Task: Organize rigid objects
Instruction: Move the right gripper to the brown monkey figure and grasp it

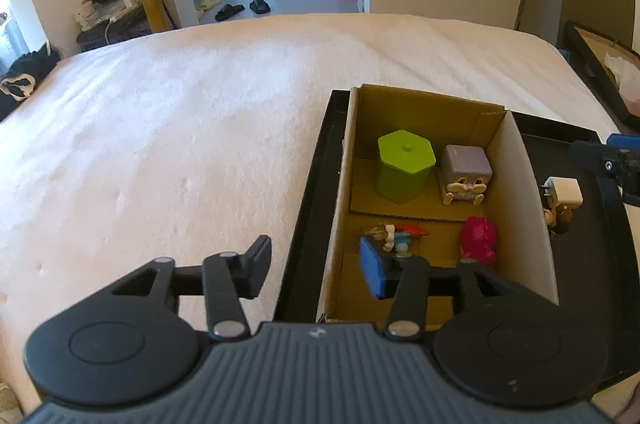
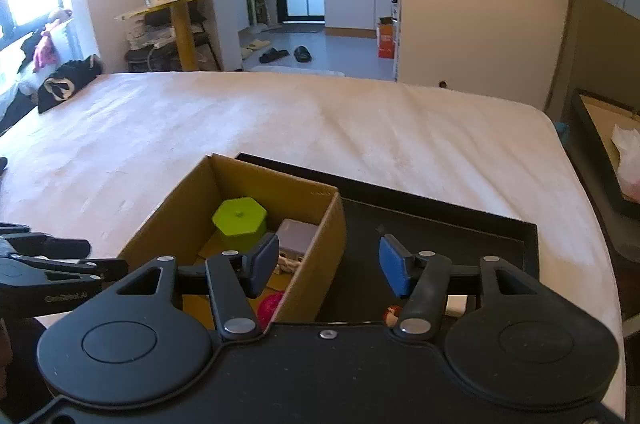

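Observation:
A cardboard box [image 1: 524, 184] stands in a black tray [image 1: 308, 192] on the bed. Inside it are a green hexagonal container [image 1: 404, 170], a grey cube figure [image 1: 466, 174], a pink toy [image 1: 478, 240] and a small red and blue figure [image 1: 400, 236]. A white plug [image 1: 564, 190] and a small brown figure [image 1: 558, 218] lie in the tray right of the box. My left gripper [image 1: 316, 270] is open and empty over the box's near left wall. My right gripper [image 2: 328, 264] is open and empty above the box's right wall [image 2: 320, 256]; the green container [image 2: 239, 218] shows below it.
The white bed [image 1: 180, 144] spreads left and beyond the tray. A second black tray [image 1: 600, 64] with cardboard lies off the bed's right edge. A yellow side table [image 2: 180, 12] with a glass jar stands beyond the bed. Dark clothes [image 2: 64, 84] lie at the left edge.

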Motion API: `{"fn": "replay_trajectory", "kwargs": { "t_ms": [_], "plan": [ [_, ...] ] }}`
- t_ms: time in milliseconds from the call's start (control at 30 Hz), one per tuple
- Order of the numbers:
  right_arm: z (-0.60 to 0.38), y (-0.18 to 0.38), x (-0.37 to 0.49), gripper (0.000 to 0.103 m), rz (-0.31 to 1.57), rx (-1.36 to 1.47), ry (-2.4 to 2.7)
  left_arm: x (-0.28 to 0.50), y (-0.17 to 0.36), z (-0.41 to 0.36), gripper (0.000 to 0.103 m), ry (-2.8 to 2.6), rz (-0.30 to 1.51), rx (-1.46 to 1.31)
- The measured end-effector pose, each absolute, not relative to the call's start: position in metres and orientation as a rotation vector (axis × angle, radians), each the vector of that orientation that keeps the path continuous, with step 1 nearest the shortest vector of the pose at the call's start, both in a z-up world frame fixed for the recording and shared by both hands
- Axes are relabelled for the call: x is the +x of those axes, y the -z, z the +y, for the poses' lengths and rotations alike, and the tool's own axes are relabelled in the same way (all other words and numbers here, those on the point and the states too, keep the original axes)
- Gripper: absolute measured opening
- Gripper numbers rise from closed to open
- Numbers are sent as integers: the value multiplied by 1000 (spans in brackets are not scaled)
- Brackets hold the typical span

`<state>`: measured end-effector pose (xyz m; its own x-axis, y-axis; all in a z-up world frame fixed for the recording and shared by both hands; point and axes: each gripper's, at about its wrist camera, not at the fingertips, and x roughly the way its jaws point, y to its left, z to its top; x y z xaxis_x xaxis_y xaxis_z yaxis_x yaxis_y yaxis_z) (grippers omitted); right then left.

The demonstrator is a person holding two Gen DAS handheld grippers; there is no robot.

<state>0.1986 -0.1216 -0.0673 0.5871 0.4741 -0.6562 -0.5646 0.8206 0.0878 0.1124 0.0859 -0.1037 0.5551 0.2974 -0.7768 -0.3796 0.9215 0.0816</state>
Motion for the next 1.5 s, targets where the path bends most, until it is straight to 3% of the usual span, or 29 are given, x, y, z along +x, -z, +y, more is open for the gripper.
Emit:
{"fn": "replay_trajectory", "kwargs": {
  "t_ms": [733,1233,1333,1500],
  "plan": [
    [-158,130,237,56,928,-105,-475,120,102,75,52,-445,920,-19],
    [-148,164,256,54,972,-187,-495,128,107,70,52,-447,943,7],
    [-145,168,257,50,976,-185,-507,130,107,70,52,-447,946,3],
    [-144,176,258,31,995,-197,-508,130,108,71,52,-451,951,1]
  ]
}}
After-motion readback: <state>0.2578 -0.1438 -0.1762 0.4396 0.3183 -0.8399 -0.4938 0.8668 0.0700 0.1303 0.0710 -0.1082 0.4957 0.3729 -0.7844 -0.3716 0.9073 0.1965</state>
